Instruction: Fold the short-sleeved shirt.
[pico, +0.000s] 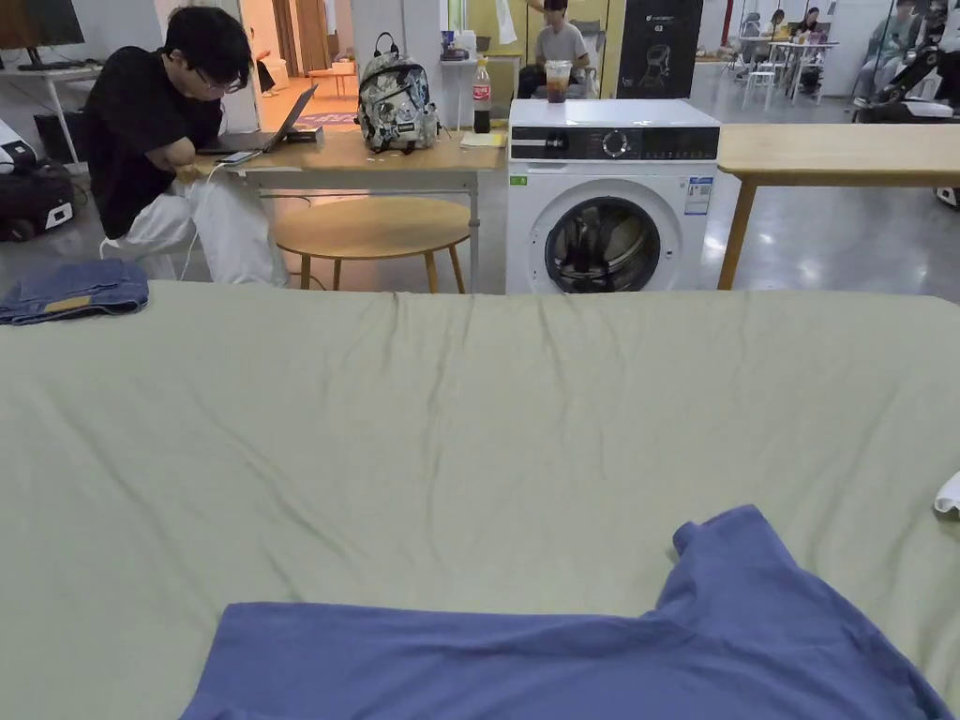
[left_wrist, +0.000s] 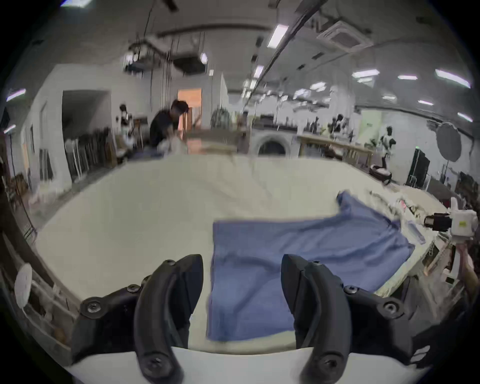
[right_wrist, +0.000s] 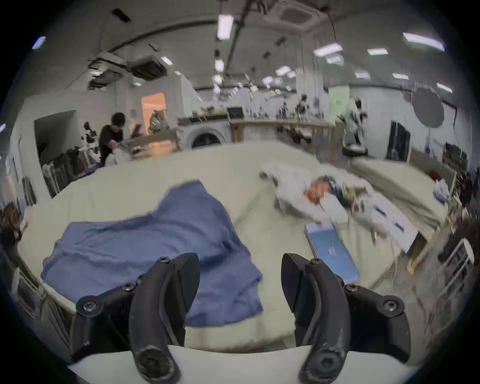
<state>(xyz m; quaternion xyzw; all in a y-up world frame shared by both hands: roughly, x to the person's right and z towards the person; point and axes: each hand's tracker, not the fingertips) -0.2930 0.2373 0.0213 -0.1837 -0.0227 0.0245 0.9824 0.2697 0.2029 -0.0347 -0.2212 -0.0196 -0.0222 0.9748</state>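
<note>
A blue short-sleeved shirt (pico: 581, 656) lies flat at the near edge of the table covered with a pale green sheet (pico: 450, 422); one sleeve (pico: 731, 544) points away from me. In the left gripper view the shirt (left_wrist: 285, 259) spreads ahead and to the right of my left gripper (left_wrist: 241, 265), which is open and empty above the near edge. In the right gripper view the shirt (right_wrist: 155, 246) lies ahead and to the left of my right gripper (right_wrist: 240, 262), also open and empty. The right gripper (left_wrist: 452, 223) also appears far right in the left gripper view.
Folded jeans (pico: 75, 291) sit at the far left corner. A heap of clothes (right_wrist: 324, 197) and a phone (right_wrist: 332, 252) lie on the right side. A white cloth edge (pico: 949, 494) peeks in at the right. Beyond stand a washing machine (pico: 609, 197), tables and a seated person (pico: 159, 141).
</note>
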